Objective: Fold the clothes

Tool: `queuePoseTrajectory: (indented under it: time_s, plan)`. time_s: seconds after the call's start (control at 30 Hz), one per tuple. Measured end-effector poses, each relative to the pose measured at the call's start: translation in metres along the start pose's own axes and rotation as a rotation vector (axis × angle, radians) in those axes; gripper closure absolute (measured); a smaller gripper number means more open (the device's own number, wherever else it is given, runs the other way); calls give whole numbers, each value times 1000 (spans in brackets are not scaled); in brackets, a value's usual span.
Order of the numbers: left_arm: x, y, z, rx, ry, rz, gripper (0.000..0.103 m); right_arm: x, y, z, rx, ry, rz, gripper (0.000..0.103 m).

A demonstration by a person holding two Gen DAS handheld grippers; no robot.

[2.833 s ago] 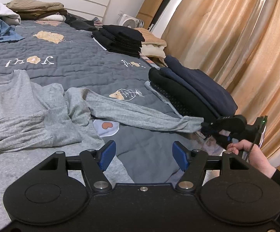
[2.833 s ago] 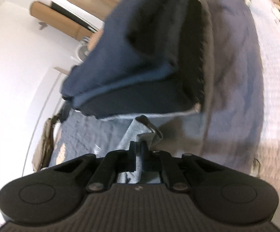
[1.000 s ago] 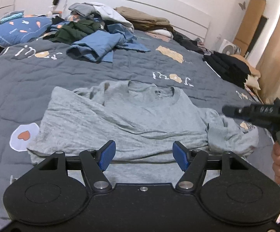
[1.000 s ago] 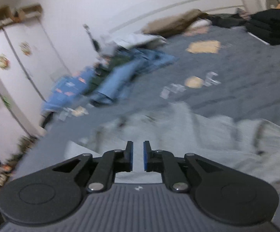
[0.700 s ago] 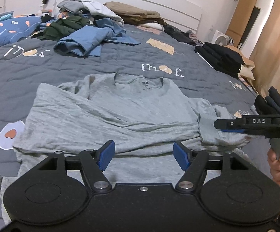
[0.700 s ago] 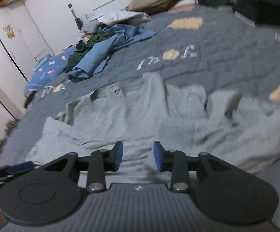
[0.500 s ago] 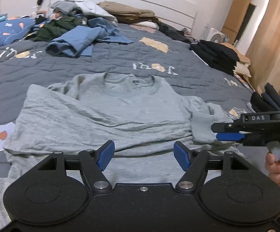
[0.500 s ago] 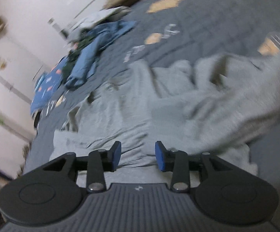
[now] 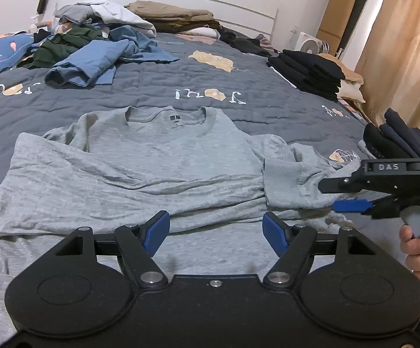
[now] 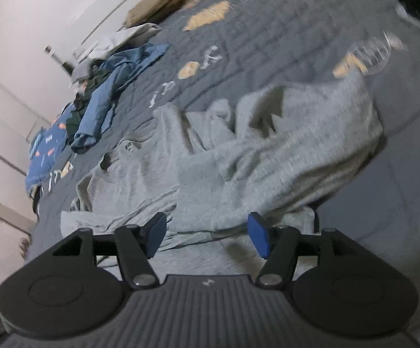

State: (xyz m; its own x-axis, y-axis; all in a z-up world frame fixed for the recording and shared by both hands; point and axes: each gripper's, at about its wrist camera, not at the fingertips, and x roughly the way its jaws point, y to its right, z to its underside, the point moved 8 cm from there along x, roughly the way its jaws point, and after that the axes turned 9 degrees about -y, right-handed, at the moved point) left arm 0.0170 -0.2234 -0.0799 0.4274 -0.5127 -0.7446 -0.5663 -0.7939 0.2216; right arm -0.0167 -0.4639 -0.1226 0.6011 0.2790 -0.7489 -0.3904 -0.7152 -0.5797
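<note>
A bed (image 9: 157,92) with a dark grey quilt fills both views. A grey shirt (image 9: 140,168) lies spread across its near half, collar toward the headboard, its right sleeve folded in and rumpled. A heap of blue clothes (image 9: 94,61) sits far left, a black folded stack (image 9: 308,72) far right. The left gripper (image 9: 215,229) hangs over the shirt's hem, fingers apart, holding nothing. The right gripper (image 10: 207,233), beside the rumpled sleeve, has just been opening; nothing sits between its fingers.
</note>
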Motion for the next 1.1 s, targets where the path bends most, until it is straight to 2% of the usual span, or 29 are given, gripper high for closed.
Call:
queuePoseTrajectory:
  time_s: [0.13,0.3,0.4,0.47,0.53,0.77,0.93,1.1]
  plan:
    - [0,-1,0,-2,1,-4,33,10,15,-3,112,-19,-37,42]
    - [-1,0,-1,0,3,-6,33,19,26,-7,189,4,-35,43]
    - [-1,1,0,8,2,-9,33,14,26,-11,201,49,-44,51]
    - [-2,1,0,10,2,-11,33,10,23,-14,188,73,-47,83]
    - [-2,0,0,9,4,-13,33,6,20,-17,176,91,-52,98]
    - [2,0,-1,6,10,-21,32,9,23,-21,232,101,-98,101]
    - [22,9,-4,11,10,-28,32,7,26,-21,258,106,-120,101]
    - [39,41,-2,212,40,-112,32,0,20,-22,249,109,-163,101]
